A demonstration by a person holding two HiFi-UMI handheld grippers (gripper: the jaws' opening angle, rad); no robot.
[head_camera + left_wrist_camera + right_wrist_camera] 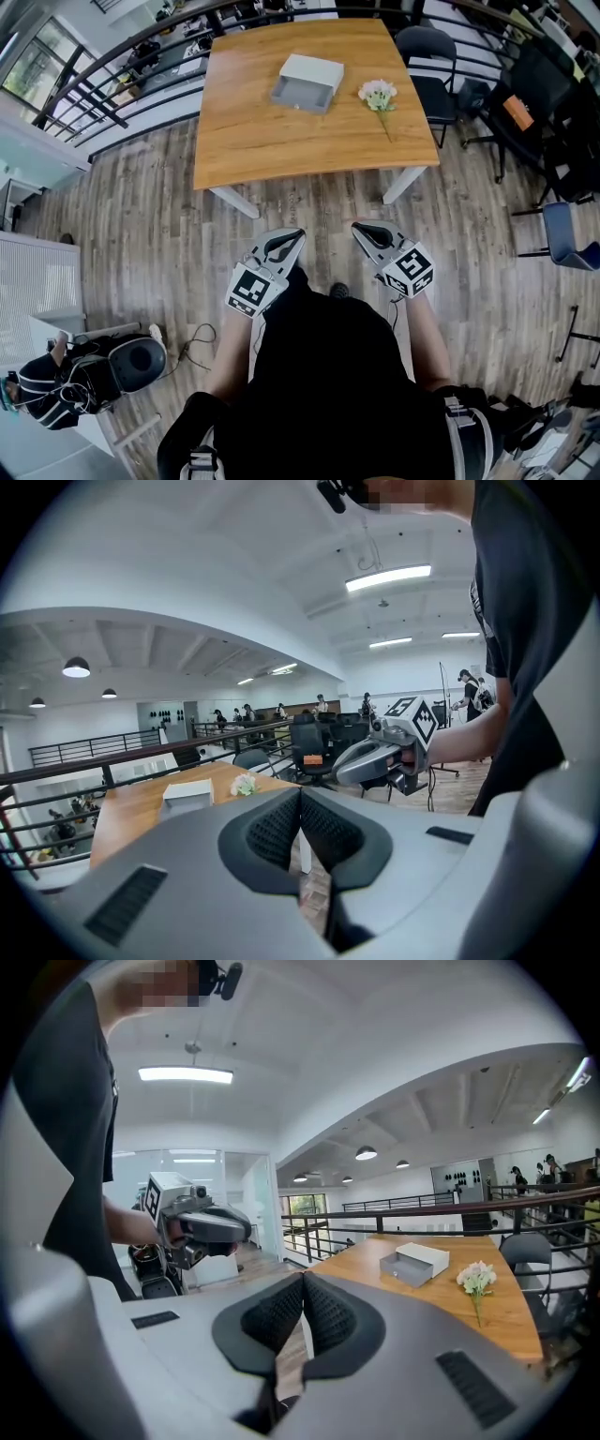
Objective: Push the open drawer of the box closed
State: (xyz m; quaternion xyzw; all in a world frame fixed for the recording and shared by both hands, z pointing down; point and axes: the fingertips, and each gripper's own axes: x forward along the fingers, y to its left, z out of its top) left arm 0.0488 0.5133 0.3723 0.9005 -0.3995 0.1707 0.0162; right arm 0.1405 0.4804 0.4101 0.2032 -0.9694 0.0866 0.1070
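Observation:
A small white box [308, 82] lies on the wooden table [281, 141], its grey drawer pulled out toward the near side. The right gripper view shows the same box [415, 1263] with the drawer open. In the left gripper view the box [187, 793] is small and far off. Both grippers hang close to my body, well short of the table. My left gripper [287, 246] has its jaws pressed together with nothing between them, and so does my right gripper [367, 237]. Each gripper also appears in the other's view: the right gripper [352, 764], the left gripper [246, 1230].
A white flower sprig [380, 97] lies on the table right of the box. Dark chairs [427, 56] stand at the table's far right, a blue one [567, 239] at the right edge. A railing [112, 66] runs behind. A backpack [112, 370] sits on the floor at left.

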